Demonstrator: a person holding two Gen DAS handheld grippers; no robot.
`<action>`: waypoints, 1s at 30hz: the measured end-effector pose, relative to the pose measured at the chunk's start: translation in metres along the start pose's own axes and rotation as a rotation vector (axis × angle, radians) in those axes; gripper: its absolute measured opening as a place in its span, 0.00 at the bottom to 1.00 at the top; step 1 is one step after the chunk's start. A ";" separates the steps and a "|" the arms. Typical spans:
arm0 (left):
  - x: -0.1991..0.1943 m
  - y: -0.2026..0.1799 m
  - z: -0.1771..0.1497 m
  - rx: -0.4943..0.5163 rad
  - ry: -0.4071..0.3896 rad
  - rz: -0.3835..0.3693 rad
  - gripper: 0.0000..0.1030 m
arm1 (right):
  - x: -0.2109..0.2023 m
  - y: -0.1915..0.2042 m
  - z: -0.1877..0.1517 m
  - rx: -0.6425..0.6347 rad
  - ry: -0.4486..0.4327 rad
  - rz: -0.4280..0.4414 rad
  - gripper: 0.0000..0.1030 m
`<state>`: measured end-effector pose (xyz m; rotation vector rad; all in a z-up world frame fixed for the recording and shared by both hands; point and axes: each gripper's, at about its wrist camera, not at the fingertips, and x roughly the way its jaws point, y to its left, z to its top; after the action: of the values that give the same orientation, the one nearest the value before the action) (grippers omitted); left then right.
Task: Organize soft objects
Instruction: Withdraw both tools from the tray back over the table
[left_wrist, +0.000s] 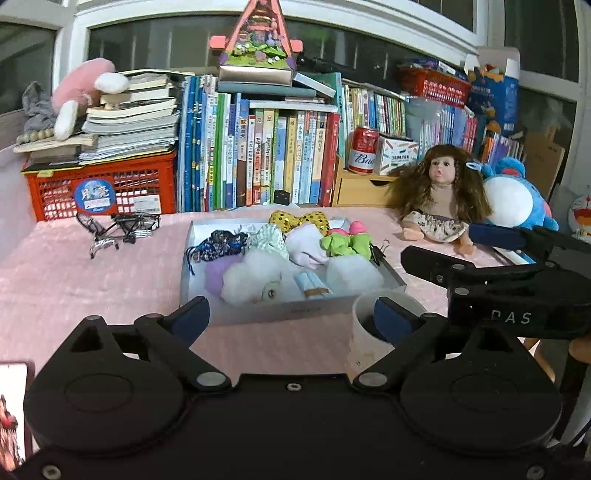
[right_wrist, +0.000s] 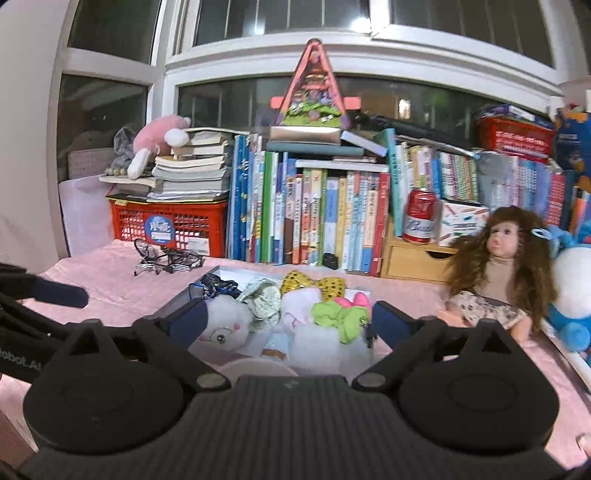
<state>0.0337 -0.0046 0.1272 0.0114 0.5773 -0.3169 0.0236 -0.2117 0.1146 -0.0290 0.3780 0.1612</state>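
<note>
A white shallow box on the pink tablecloth holds several soft objects: a white plush, a purple pouch, a green bow, a gold sequin bow and a dark drawstring bag. My left gripper is open and empty, just in front of the box. My right gripper is open and empty, above the box's near edge, with the white plush by its left finger. The right gripper also shows in the left wrist view, to the right of the box.
A white cup stands by the box's front right corner. A doll and a blue plush sit at the right. Books, a red crate, a red can and a small model bicycle line the back.
</note>
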 end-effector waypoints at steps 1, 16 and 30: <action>-0.004 -0.001 -0.006 -0.009 -0.010 0.010 0.93 | -0.004 0.000 -0.004 0.006 -0.005 -0.002 0.99; -0.058 -0.001 -0.099 -0.072 -0.047 0.169 0.96 | -0.066 0.012 -0.076 0.106 -0.034 -0.082 1.00; -0.072 0.003 -0.162 -0.125 -0.010 0.219 0.97 | -0.073 0.035 -0.135 0.091 0.023 -0.142 1.00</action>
<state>-0.1092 0.0355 0.0295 -0.0470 0.5797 -0.0673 -0.0984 -0.1957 0.0164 0.0319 0.4050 0.0038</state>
